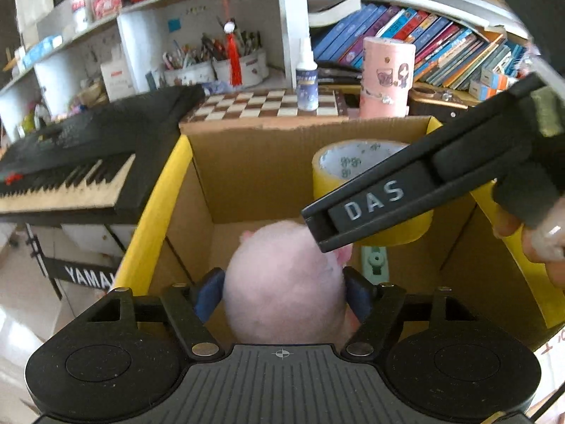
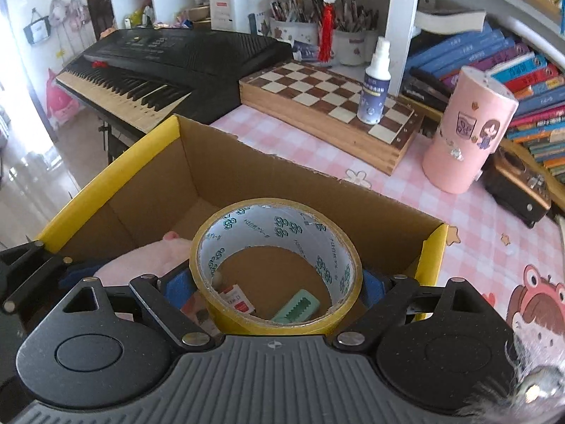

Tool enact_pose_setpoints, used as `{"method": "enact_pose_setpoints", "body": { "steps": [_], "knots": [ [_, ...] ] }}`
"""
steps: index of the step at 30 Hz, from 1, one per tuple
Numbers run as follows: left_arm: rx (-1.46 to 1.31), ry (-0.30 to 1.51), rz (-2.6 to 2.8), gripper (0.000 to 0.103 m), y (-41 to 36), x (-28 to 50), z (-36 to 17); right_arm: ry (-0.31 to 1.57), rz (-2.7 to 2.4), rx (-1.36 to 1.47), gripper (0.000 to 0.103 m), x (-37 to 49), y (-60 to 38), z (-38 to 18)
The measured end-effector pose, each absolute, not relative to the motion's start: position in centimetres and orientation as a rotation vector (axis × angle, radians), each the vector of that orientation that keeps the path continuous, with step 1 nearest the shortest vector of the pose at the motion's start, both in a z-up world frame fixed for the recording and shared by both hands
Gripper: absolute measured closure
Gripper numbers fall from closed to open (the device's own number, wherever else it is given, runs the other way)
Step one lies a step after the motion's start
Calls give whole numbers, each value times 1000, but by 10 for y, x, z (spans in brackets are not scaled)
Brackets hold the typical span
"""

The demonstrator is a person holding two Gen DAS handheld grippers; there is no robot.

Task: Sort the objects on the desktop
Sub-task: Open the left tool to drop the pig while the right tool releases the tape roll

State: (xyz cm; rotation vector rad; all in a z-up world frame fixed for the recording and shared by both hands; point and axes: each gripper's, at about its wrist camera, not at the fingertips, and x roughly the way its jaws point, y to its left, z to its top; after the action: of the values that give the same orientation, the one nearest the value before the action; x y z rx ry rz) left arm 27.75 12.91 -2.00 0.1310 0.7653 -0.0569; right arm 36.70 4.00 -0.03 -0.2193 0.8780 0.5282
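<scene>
Straddling the soft, light pink plush toy (image 1: pixel 286 282) above the cardboard box (image 1: pixel 254 162), the left tool (image 1: pixel 284 291) stands apart; the right tool (image 2: pixel 272 291) clamps the stiff yellow tape roll (image 2: pixel 275 265) across its rim.

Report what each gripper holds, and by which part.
The right gripper clamps the yellow tape roll across its outer sides. The left gripper brackets the pink plush toy; pad contact cannot be told.

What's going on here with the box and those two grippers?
A person is sorting desk items into a cardboard box. The left gripper has a pink plush toy between its fingers, low inside the box. The right gripper holds a roll of yellow tape over the box. A green comb-like item already lies on the bottom.
</scene>
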Motion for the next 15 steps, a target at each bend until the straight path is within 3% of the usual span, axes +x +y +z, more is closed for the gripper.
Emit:
{"method": "enact_pose_setpoints", "body": {
  "steps": [4,15],
  "knots": [
    [134,717,-63,25,131,274,-10,889,519,-221,12,371,41,-1],
    [62,549,-32,21,150,236,35,667,468,-125,11,344,18,55]
  ]
}}
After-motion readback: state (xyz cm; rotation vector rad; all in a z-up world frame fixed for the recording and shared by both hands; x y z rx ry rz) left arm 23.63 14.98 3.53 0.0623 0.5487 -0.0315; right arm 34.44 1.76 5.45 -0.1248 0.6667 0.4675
